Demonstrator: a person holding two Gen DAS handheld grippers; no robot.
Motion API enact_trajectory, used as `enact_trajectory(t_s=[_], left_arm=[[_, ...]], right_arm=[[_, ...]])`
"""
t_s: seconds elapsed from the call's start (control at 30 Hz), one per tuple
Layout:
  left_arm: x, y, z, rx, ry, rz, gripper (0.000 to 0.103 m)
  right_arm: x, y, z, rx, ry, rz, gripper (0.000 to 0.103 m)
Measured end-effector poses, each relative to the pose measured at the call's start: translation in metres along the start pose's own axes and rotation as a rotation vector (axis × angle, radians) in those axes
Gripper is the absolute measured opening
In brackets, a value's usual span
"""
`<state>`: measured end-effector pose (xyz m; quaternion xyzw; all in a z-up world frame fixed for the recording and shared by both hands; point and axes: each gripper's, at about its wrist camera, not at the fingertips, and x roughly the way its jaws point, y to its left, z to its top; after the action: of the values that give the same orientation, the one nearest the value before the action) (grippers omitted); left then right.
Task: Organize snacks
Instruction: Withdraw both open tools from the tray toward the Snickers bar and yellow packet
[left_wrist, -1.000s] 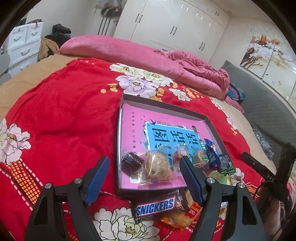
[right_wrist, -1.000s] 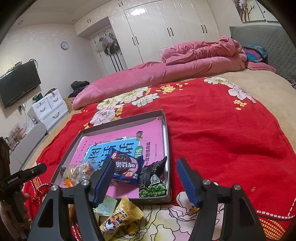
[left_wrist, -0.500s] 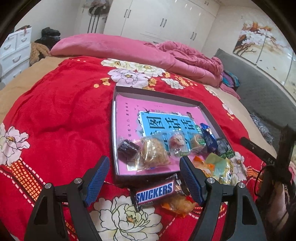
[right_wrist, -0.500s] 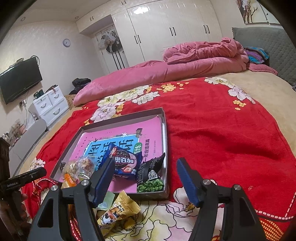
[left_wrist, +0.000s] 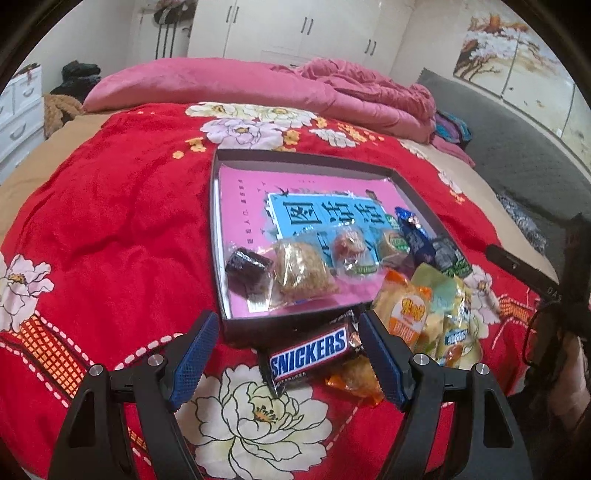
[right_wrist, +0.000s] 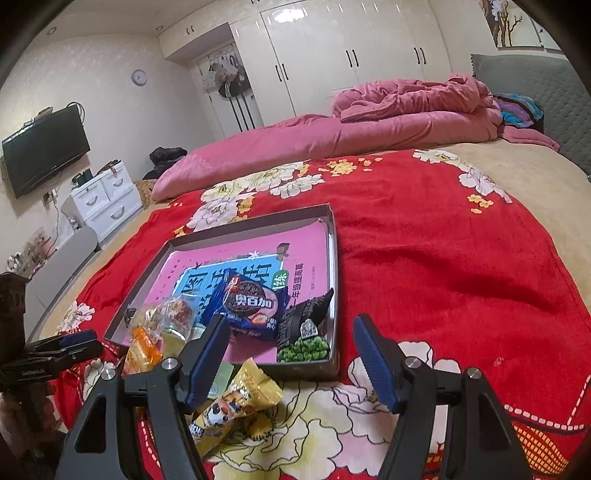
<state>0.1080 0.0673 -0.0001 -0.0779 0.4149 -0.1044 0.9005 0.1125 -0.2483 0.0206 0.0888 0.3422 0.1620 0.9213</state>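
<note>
Red flowered bedspread (left_wrist: 110, 229) carries a shallow grey cardboard tray (left_wrist: 221, 325); just before it lies a brown Snickers bar (left_wrist: 310, 352), between the released left tongs (left_wrist: 286, 363). Right tongs (right_wrist: 290, 363) released, empty.

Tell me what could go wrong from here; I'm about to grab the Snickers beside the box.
The Snickers bar leans on the box's near wall, so the open left gripper may catch that rim. An orange wrapper lies tucked beside the bar and could be pinched along with it. The soft red blanket may let the bar slip.

Both tongs, left (left_wrist: 284, 354) and right (right_wrist: 288, 358), have black frames, silver screws and ribbed blue pads.
</note>
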Motion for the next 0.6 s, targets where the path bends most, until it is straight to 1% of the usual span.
enact_trajectory(t_s=[0.23, 0.3, 0.5, 0.6], left_arm=[[0.007, -0.008, -0.006, 0.058, 0.038, 0.008, 0.079], [0.008, -0.01, -0.008, 0.074, 0.048, 0.02, 0.079], [0.012, -0.01, -0.011, 0.093, 0.07, 0.023, 0.079], [0.017, -0.009, -0.013, 0.107, 0.095, 0.02, 0.079]], right_arm=[[-0.003, 0.003, -0.007, -0.019, 0.022, 0.014, 0.069], [-0.003, 0.005, -0.009, -0.025, 0.024, 0.015, 0.069], [-0.003, 0.008, -0.011, -0.034, 0.032, 0.028, 0.069], [-0.003, 0.009, -0.012, -0.035, 0.044, 0.042, 0.069]])
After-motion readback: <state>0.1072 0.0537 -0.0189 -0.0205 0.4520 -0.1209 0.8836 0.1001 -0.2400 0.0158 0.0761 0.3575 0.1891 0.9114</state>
